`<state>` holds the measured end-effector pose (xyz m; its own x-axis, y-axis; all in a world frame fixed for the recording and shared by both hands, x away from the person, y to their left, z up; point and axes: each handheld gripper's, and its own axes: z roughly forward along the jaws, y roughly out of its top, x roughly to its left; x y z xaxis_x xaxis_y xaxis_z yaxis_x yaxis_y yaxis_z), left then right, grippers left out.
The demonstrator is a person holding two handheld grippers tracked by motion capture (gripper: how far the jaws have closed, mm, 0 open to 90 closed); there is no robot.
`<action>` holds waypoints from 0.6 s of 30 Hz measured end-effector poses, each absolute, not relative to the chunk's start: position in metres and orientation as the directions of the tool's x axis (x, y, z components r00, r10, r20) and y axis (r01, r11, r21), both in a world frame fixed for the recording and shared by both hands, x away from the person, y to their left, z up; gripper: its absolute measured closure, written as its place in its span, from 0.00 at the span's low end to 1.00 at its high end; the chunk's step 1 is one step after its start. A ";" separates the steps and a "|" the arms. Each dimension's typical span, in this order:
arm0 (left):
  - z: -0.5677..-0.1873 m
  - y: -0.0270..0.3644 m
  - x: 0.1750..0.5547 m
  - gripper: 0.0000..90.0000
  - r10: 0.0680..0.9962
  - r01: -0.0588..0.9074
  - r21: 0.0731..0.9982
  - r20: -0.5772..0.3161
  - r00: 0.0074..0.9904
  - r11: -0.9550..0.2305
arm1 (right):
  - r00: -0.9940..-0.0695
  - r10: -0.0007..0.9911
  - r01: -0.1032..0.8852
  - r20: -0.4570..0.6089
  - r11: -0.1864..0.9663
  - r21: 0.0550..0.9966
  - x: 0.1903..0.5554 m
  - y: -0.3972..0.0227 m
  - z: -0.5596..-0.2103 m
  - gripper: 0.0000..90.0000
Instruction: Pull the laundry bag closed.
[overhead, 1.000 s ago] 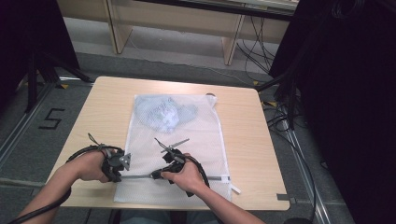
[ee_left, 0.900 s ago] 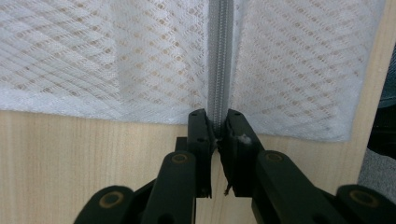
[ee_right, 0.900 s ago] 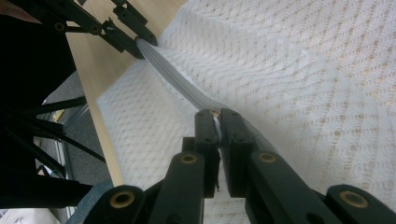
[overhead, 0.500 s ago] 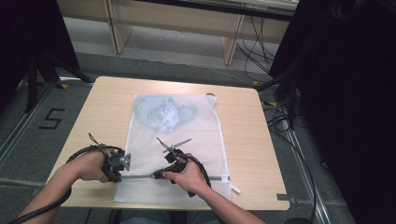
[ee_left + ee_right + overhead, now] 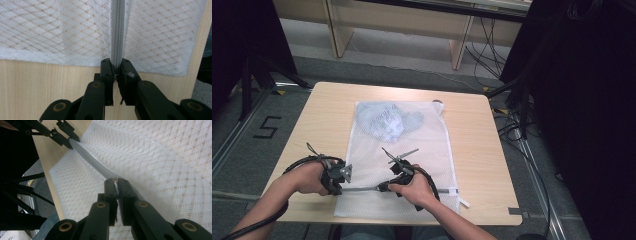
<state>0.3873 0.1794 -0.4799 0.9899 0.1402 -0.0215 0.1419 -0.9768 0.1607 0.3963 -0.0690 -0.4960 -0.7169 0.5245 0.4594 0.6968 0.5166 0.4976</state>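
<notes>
A white mesh laundry bag (image 5: 412, 145) lies flat on the wooden table (image 5: 472, 135), with a pale blue garment (image 5: 387, 120) inside its far end. A grey zipper (image 5: 362, 189) runs along the bag's near edge. My left gripper (image 5: 344, 190) is shut on the zipper's end at the bag's left corner; its jaws (image 5: 116, 67) pinch the grey zipper tape (image 5: 117, 30). My right gripper (image 5: 384, 188) is shut on the zipper farther right, with its jaws (image 5: 116, 182) closed over the zipper tape (image 5: 92, 162). The left gripper (image 5: 71, 138) shows at the tape's far end.
Bare table wood (image 5: 37, 82) lies left of the bag's corner. A white tab (image 5: 463, 202) sticks out at the bag's near right corner. Cables (image 5: 517, 130) and dark stands surround the table on the floor.
The right hand has crept very slightly to the right along the zipper. The left hand has stayed put.
</notes>
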 end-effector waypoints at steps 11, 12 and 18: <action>-0.480 0.179 0.388 0.91 0.134 0.135 0.159 -0.016 0.991 -0.978 | -0.711 0.537 0.702 0.453 0.517 0.490 0.396 -0.073 -0.495 0.97; -0.480 0.179 0.388 0.91 0.138 0.139 0.161 -0.021 0.990 -0.977 | -0.710 0.535 0.703 0.457 0.516 0.489 0.396 -0.073 -0.495 0.97; -0.480 0.179 0.387 0.91 0.141 0.143 0.159 -0.023 0.990 -0.977 | -0.719 0.529 0.694 0.450 0.518 0.500 0.396 -0.074 -0.495 0.97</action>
